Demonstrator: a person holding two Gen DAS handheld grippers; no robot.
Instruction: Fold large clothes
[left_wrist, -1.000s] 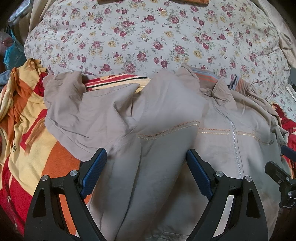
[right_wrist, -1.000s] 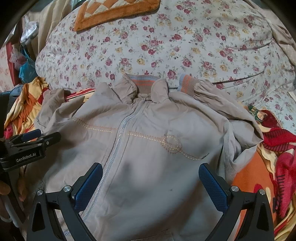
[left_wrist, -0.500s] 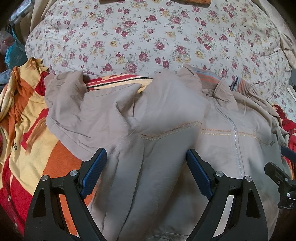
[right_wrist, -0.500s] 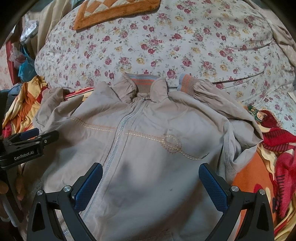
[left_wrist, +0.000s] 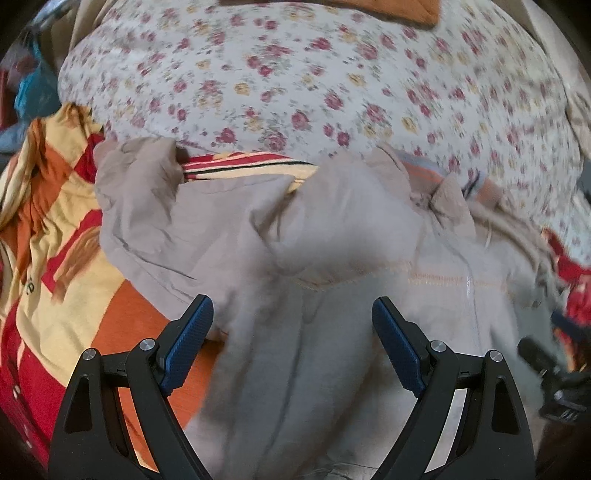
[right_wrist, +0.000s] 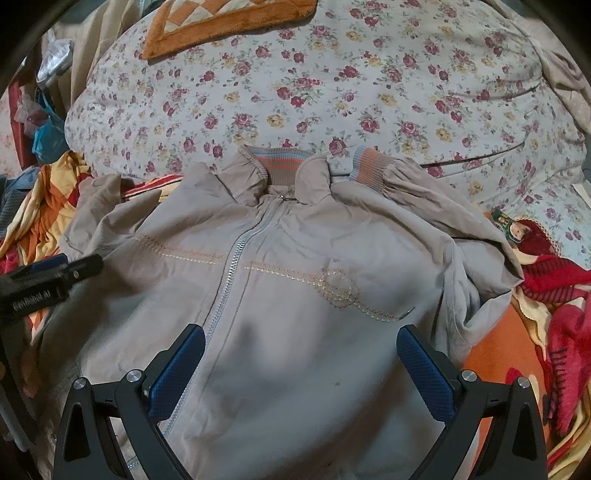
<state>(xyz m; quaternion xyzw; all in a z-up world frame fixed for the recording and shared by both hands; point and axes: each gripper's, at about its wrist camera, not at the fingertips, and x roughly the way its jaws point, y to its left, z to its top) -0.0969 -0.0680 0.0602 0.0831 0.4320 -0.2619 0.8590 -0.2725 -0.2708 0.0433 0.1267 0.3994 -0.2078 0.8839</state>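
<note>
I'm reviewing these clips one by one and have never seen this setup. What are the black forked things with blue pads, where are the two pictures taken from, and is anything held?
They are hand-held tongs, one in each of a person's hands, each carrying a camera that looks along its fingers. One picture shows the left tongs, the other the right tongs. Both are open and hold nothing. Under them a beige zip jacket lies spread front-up on a striped blanket, its striped collar toward a floral quilt. The left view is blurred.
</note>
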